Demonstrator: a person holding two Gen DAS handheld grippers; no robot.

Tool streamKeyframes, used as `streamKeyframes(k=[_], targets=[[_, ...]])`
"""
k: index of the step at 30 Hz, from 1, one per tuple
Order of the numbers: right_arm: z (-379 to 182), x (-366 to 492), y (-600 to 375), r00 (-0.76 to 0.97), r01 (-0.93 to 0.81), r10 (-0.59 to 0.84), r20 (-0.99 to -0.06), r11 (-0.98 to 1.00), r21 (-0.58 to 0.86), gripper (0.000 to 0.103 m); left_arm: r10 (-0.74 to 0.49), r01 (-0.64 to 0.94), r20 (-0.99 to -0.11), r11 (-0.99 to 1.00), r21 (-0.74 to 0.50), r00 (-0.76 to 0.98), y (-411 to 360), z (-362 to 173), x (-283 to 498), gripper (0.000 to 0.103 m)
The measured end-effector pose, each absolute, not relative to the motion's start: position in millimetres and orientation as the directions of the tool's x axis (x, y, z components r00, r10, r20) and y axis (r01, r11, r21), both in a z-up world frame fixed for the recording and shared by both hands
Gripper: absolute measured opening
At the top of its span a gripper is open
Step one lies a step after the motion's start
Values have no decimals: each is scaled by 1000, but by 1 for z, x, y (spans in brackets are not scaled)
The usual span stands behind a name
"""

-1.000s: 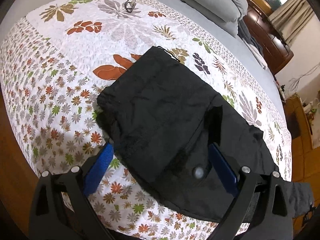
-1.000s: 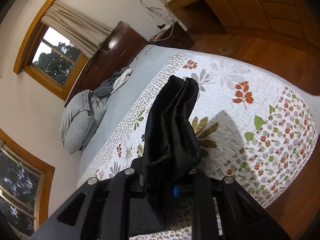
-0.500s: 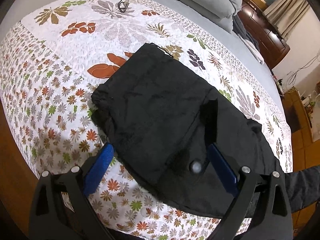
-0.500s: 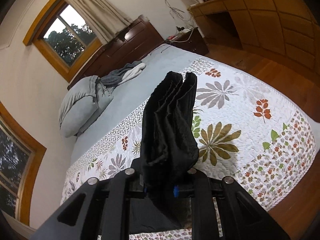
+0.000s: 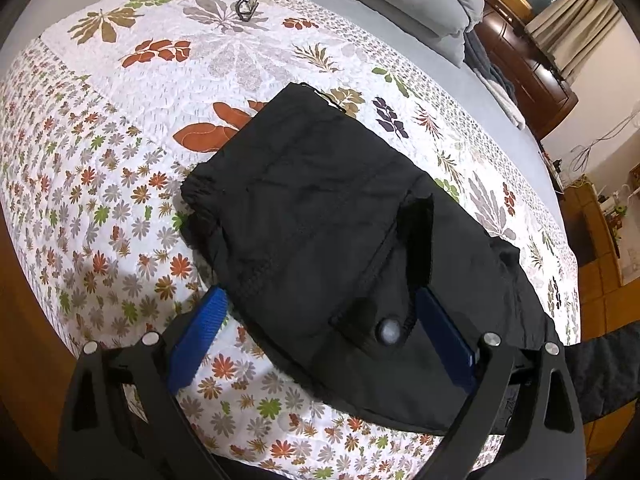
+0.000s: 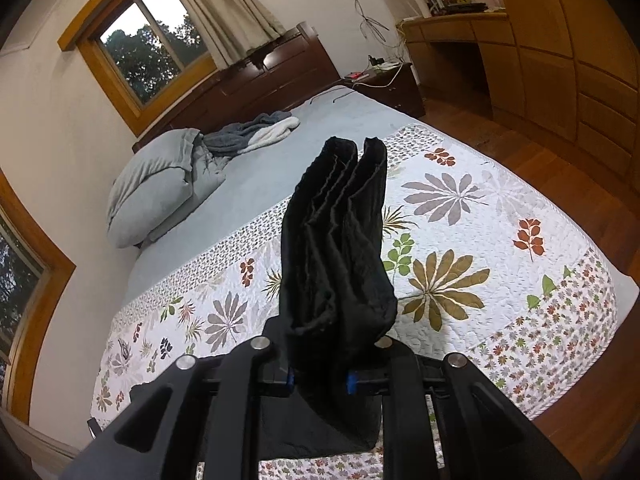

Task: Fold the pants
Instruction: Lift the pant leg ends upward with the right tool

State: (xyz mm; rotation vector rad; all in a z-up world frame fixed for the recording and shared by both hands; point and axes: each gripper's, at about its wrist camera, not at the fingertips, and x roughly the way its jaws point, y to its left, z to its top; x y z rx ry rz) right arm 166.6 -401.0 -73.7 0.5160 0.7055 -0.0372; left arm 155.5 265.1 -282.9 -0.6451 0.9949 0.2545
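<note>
Since the earlier frames, the right wrist view has been swung so that more of the window, headboard and pillow is taken in, while the black cloth in the tongs has been kept gathered; the left view has been shifted only slightly. In the left wrist view the left tongs (image 5: 320,336) are seen spread wide, released, with one blue finger (image 5: 198,330) at 8 o'clock beside the cloth edge and the other at 4 o'clock over it. The pants (image 5: 320,216) are laid on the floral quilt (image 5: 120,184) of the bed, partly folded, their long axis running from 10 o'clock to 4 o'clock, the far corner pointing toward 11 o'clock. A small dark object (image 5: 245,5), perhaps glasses, lies well apart near 12 o'clock. In the right wrist view the right tongs (image 6: 318,380) are clenched on a bunched end of the pants (image 6: 336,248), which rises toward 12 o'clock above the quilt (image 6: 520,300). A fold-over step is judged to be in hand: the held end would next be carried across and laid on the flat part, edges matched, before release.
</note>
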Motion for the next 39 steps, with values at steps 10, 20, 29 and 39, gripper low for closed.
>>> streamKeyframes(k=[10, 20, 29, 39], targets=[[-66, 168, -373, 760, 181, 109, -641, 911, 370, 17, -97, -485, -839, 777, -400, 536, 267, -285, 155, 95], [-62, 169, -358, 764, 175, 91, -638, 924, 341, 17, -91, -496, -849, 778, -387, 521, 267, -287, 156, 95], [-59, 167, -337, 778, 147, 45, -627, 957, 251, 16, -64, -499, -872, 799, -336, 485, 261, -290, 163, 95], [-58, 170, -320, 794, 96, 46, -606, 975, 201, 16, -47, -496, -886, 814, -302, 461, 256, -292, 167, 95]])
